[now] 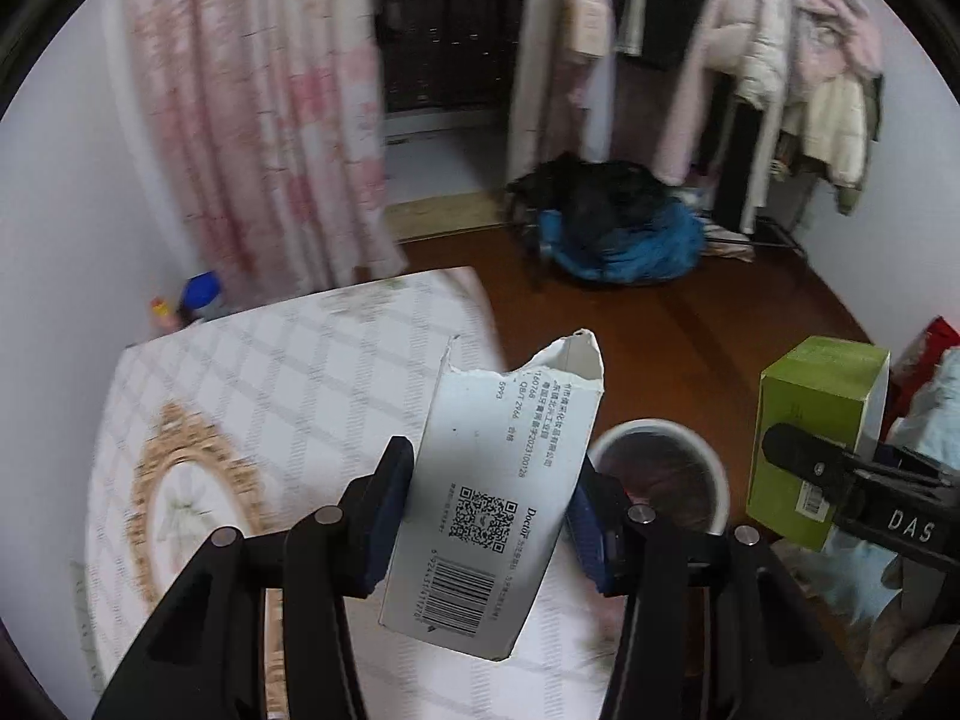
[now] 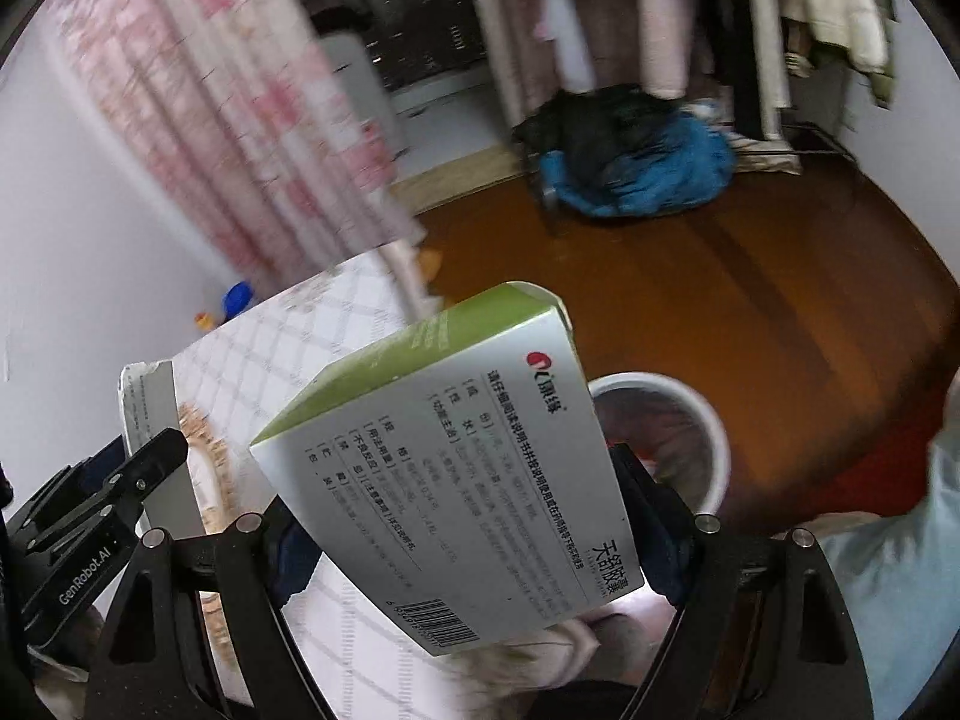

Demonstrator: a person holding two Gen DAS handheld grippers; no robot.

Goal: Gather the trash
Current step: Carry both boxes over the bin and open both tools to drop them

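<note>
Bed with quilted lattice cover (image 1: pixel 288 372), gold oval medallion (image 1: pixel 192 492) printed on it. Pink floral curtain (image 1: pixel 258 120) hangs past the bed's far edge. Blue-capped bottle (image 1: pixel 201 294) and small orange item on the floor at the bed's far left corner. Clothes rack (image 1: pixel 750 60) full of pale coats; blue and black bundle (image 1: pixel 618 234) below it on brown wood floor (image 1: pixel 690 324)
</note>
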